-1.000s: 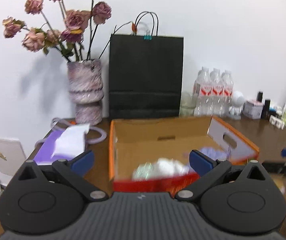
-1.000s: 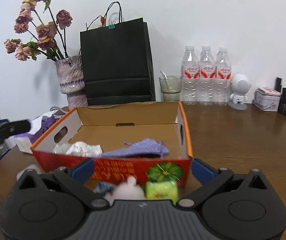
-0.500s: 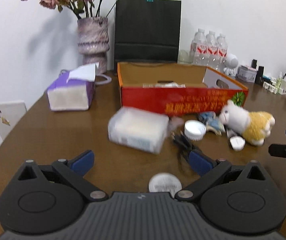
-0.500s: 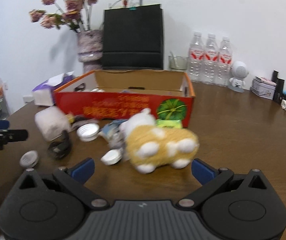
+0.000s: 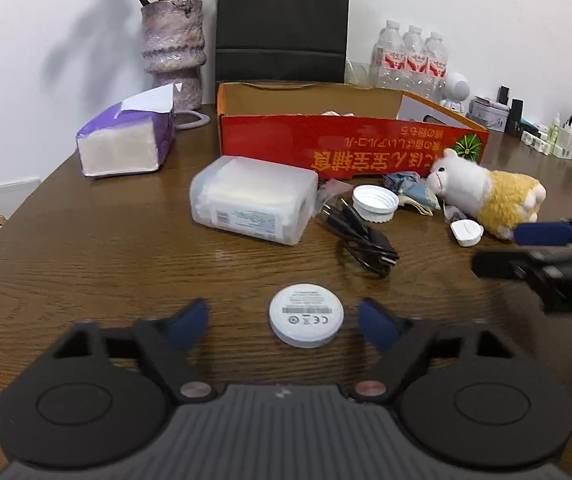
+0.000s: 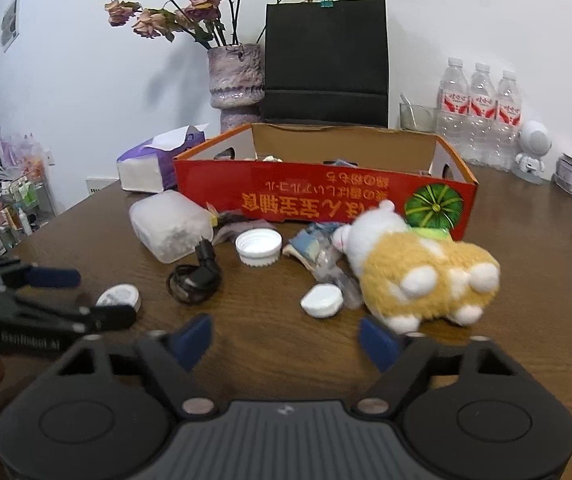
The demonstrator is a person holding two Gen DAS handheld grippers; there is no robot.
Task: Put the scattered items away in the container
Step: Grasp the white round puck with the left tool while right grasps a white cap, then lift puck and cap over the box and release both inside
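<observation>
A red cardboard box (image 5: pixel 350 148) (image 6: pixel 326 196) stands open at mid-table with scattered items in front of it. My left gripper (image 5: pixel 283 326) hangs low over the table, and its jaws are closing with a round white disc (image 5: pixel 306 316) between them, untouched. My right gripper (image 6: pixel 286 340) is closing too, with only bare wood between its jaws. A white-and-yellow plush (image 6: pixel 418 276) lies just ahead to its right, and a small white cap (image 6: pixel 322 300) lies straight ahead. Further off lie a black cable (image 5: pixel 362 240), a white screw lid (image 5: pixel 376 202) and a clear plastic case (image 5: pixel 253 200).
A purple tissue pack (image 5: pixel 125 140) sits left of the box. Behind it stand a vase (image 5: pixel 173 52), a black paper bag (image 5: pixel 281 20) and water bottles (image 6: pixel 482 116). Small clutter lines the far right (image 5: pixel 542 136). The table edge curves along the left.
Both grippers have pulled back from the box and sunk toward the table. Their jaws have narrowed. The white disc now lies between the left fingers.
</observation>
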